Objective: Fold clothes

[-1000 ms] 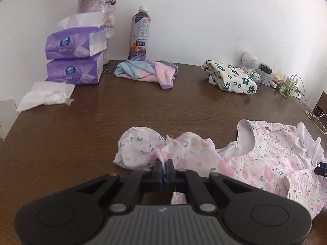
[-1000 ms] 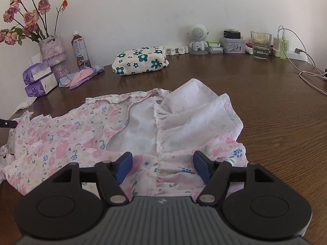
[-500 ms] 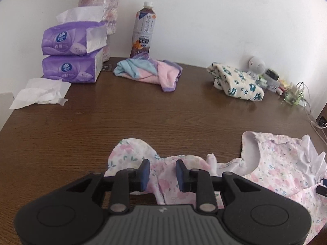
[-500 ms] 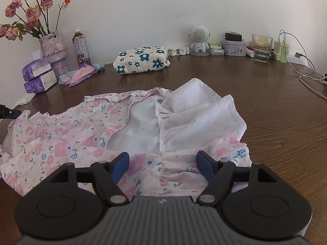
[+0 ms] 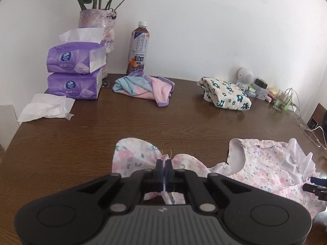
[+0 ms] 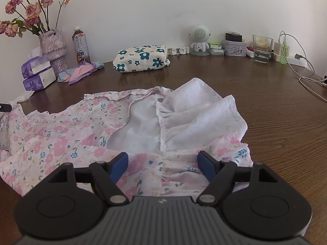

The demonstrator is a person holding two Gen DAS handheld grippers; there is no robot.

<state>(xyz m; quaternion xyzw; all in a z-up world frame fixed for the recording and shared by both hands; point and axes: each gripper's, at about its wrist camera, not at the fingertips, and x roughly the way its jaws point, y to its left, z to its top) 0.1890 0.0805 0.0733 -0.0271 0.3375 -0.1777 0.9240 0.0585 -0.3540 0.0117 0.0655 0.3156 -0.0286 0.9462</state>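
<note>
The left gripper (image 5: 164,165) pinches the floral dress (image 6: 67,140); the right gripper (image 6: 163,163) is spreading wider over its hem. The dress's long axis runs 9 to 3; bare table (image 5: 143,122) lies toward 12.

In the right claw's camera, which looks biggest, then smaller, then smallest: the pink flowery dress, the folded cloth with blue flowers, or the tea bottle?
1. Pink flowery dress, though it is nearest the camera.
2. Folded cloth with blue flowers.
3. Tea bottle.

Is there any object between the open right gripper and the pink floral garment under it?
Nothing visible. The right gripper, jaws opening, hangs directly over the pink floral garment with only fabric between its pads; the left gripper already pinches the other end.
</note>
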